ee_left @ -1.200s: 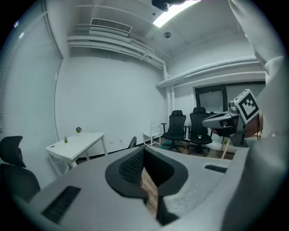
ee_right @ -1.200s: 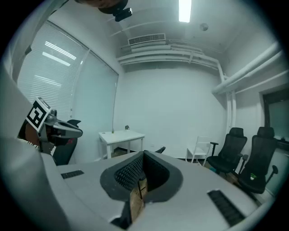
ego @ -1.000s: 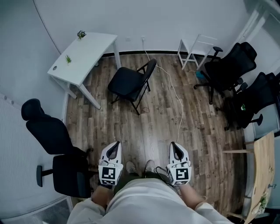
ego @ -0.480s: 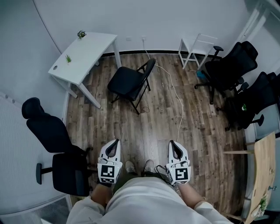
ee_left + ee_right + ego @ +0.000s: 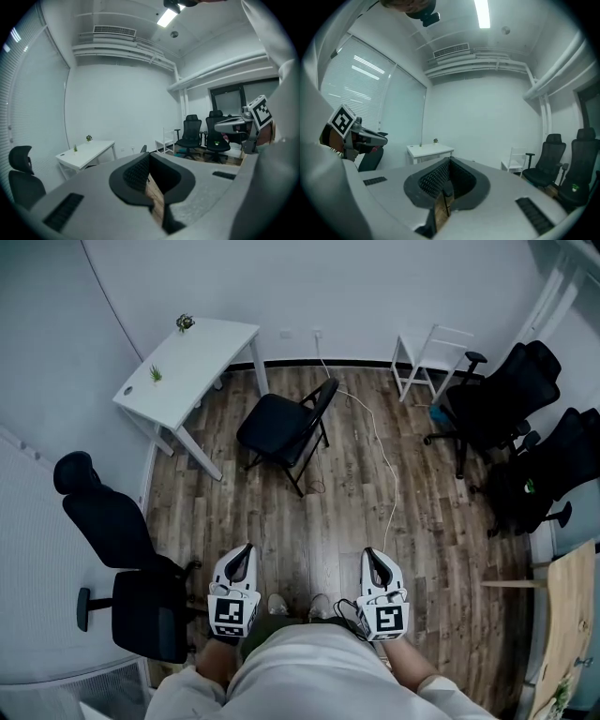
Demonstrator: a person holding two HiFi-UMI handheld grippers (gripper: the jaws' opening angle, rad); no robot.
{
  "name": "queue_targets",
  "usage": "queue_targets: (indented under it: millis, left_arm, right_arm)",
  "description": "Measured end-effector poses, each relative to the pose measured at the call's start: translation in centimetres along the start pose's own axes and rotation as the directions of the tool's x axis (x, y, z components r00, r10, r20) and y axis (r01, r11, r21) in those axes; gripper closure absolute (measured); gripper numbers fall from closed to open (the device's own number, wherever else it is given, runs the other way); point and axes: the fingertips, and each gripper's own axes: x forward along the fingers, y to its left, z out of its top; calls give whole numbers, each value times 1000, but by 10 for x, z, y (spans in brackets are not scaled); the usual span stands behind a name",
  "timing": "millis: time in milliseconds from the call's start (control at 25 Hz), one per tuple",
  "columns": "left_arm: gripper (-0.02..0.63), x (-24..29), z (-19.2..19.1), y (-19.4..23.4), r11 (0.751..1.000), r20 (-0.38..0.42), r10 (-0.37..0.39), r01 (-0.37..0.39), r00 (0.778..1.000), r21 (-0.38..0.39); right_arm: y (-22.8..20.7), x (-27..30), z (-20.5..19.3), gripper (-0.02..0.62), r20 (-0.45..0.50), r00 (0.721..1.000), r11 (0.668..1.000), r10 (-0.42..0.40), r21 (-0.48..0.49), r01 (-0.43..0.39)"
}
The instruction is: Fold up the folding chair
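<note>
The black folding chair (image 5: pixel 286 426) stands unfolded on the wood floor beside the white desk (image 5: pixel 187 364), well ahead of me. In the head view my left gripper (image 5: pixel 245 551) and right gripper (image 5: pixel 372 555) are held close to my body, pointing toward the chair, far short of it. Both are shut with nothing between the jaws. In the right gripper view the chair (image 5: pixel 446 190) peeks through the notch of the shut jaws. The left gripper view shows only a sliver of the chair (image 5: pixel 143 149) above its shut jaws.
A black office chair (image 5: pixel 122 549) stands close at my left. Two more office chairs (image 5: pixel 511 399) and a small white rack (image 5: pixel 427 357) sit at the right by the wall. A white cable (image 5: pixel 386 474) runs across the floor. A wooden tabletop (image 5: pixel 567 615) edges in at lower right.
The whole scene has slid slightly down and right in the head view, the chair and desk sitting a bit lower. Both grippers stay shut at my front.
</note>
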Motion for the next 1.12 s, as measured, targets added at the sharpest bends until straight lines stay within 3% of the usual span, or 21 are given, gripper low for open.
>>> queue_targets:
  millis: [160,200,240,320,360,440,600,720,800,1040,1120]
  left_arm:
    - [598,3,8,-4,1000,43,9,-8,999,-14]
    - [555,4,13,-6,1000,64,4,-2,998,-17]
    - [367,3,18,-7,1000,84,0,2,996,-20]
    - [194,-2,25,-4,1000,113,22,-20,993,-21]
    - [175,-5,28,-1,999,121,41,-39,992,-17]
    - [147,-8,31,4,998,139,62,-61,988,-12]
    - [137,-7,34,6,998,142,69,-66,987,-23]
    - [138,-2,37,11,997,134,75,-74,988,-13]
    - [138,-1,37,17,996,122,86,-85,989,-13]
    - [138,22,24,53,995,97,97,-93,991,-39]
    - [138,37,22,70,995,99,96,-91,990,-51]
  right_arm:
    - [-6,8,2,571,22,999,999,36,6,-36]
    - [-8,9,4,494,29,998,999,49,19,-49]
    - [-9,10,5,362,31,998,998,61,27,-61]
    - [-10,9,13,235,59,995,997,76,6,-77]
    - [-10,8,19,213,83,993,997,78,-14,-77]
    - [-13,7,25,180,102,992,997,74,-33,-71]
    - [-22,-1,12,176,30,998,997,61,-38,-60]
    - [-28,4,12,176,83,995,998,53,-30,-51]
    - [-29,10,3,176,29,997,997,67,-32,-66]
    - [-23,53,3,178,-6,997,995,79,-61,-79]
    - [-19,73,10,178,23,997,995,77,-64,-75]
